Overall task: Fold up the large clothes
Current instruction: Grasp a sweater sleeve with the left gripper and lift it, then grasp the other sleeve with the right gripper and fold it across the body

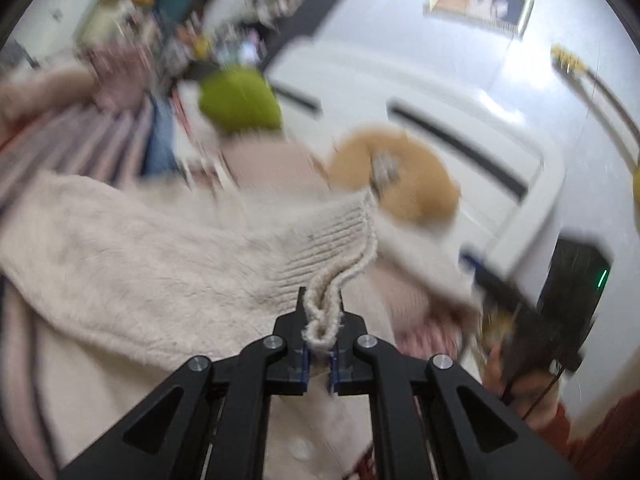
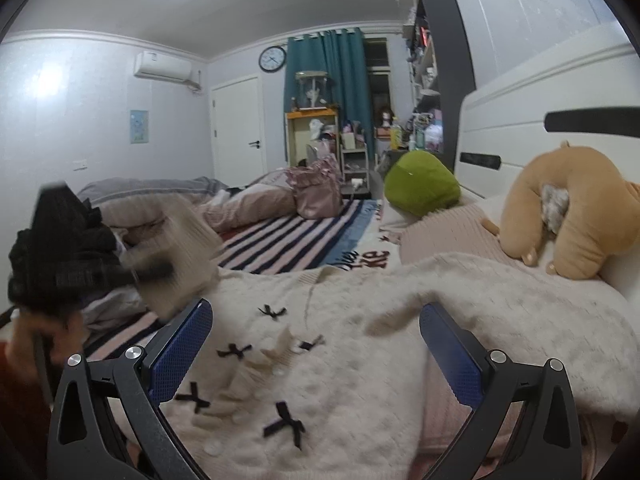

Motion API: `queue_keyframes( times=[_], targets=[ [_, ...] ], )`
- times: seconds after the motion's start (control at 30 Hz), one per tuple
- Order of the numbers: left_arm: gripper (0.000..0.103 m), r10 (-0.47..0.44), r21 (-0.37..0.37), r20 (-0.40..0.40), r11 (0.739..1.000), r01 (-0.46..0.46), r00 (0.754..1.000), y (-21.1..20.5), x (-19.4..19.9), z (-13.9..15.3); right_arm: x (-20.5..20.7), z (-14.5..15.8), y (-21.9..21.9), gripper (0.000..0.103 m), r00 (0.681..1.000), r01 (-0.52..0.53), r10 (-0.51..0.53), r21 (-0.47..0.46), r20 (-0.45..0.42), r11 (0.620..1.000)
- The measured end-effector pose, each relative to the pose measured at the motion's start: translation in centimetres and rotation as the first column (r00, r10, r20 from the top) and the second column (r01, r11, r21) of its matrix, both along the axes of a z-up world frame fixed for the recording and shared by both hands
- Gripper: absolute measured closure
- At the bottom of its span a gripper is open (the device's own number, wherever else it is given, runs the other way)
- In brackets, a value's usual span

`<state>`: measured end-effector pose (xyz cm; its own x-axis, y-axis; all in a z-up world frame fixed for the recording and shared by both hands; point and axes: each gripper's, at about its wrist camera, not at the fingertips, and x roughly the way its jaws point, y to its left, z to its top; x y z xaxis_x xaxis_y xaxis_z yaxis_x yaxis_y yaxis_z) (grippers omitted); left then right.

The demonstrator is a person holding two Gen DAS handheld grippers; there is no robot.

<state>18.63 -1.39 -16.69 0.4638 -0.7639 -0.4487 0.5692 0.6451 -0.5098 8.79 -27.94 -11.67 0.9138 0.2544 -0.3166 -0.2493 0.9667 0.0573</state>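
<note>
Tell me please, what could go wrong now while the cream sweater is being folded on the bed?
1. The left gripper pinches only the ribbed cuff edge of the cream sweater; a pull may slip it free or stretch the knit.
2. The right gripper is open above the small black bows; closing there might snag one.
3. The left view is blurred, so the swinging sleeve could hit the brown plush toy.

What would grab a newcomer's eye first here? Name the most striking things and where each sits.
The cream sweater with small black bows spreads across the bed in the foreground, its ribbed edge pinched in the left gripper. The right gripper hangs open above it. Behind, against the white headboard, sit a lime-green cushion and, to its right, a tan plush pillow.
</note>
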Motion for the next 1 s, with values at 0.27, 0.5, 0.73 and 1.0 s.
queue_keyframes(
  times=[0.27, 0.5, 0.73, 1.0],
  targets=[
    [0.051, -0.030, 0.086, -0.041, 0.996, 0.033, 0.999, -0.2, -2.0, -1.3, 1.4, -2.9, -1.3, 0.000, 0.993, 0.034, -0.030, 0.027, -0.118, 0.999],
    [0.040, 0.301, 0.245, 0.107, 0.916, -0.318, 0.948, 8.4, -4.7, 1.8, 3.9, -6.4, 1.1, 0.000, 0.954, -0.098, 0.138, 0.158, -0.267, 0.983],
    [0.040, 0.420, 0.267, 0.100, 0.862, -0.431, 0.902, 13.0, -5.4, 0.4, 6.0, -11.3, 5.2, 0.040, 0.896, -0.118, 0.155, 0.114, -0.416, 0.986],
    [0.038, 0.450, 0.257, 0.090, 0.851, -0.458, 0.888, 14.1, -5.7, -0.4, 5.2, -8.7, 4.6, 0.100, 0.942, -0.104, 0.131, 0.103, -0.308, 0.989]
  ],
)
